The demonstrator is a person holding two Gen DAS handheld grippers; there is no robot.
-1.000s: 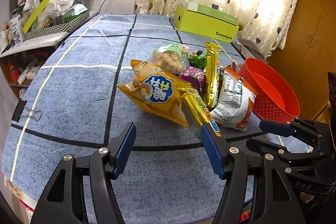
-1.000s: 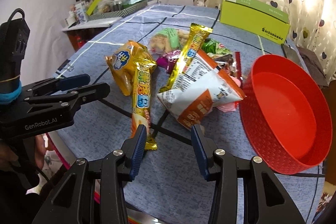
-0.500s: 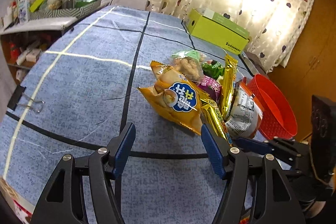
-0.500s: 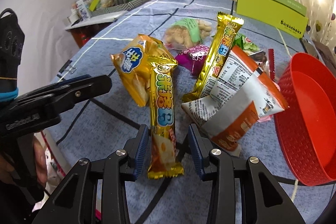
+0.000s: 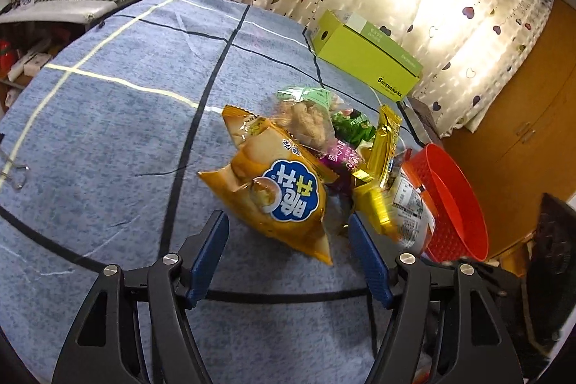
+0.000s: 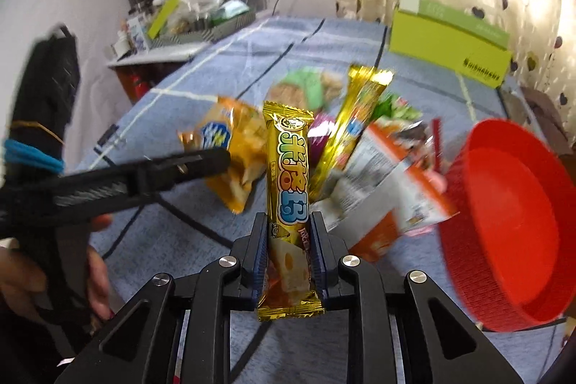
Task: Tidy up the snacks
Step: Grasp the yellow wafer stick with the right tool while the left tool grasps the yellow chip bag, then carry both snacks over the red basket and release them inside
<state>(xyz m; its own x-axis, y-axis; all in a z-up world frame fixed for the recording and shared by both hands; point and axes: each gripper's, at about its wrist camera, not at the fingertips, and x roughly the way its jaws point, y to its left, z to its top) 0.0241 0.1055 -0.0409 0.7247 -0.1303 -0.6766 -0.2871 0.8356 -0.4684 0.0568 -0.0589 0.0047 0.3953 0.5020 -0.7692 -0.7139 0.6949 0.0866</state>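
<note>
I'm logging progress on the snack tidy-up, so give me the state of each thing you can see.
Right gripper: shut on gold snack bar, lifted.
Left gripper: open, empty.
Red round basket: empty.
Orange chip bag: on blue tablecloth.
Lime-green cardboard box: closed.

Right gripper (image 6: 288, 240) jaws just closed, pads clamped on a gold bar (image 6: 288, 189). Left gripper (image 5: 288, 254) jaws just widened, nothing gripped, angled down; hand (image 6: 54, 276) on its grip.

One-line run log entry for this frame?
right gripper: shut on gold snack bar | left gripper: open, over orange chip bag | red basket: empty
</note>
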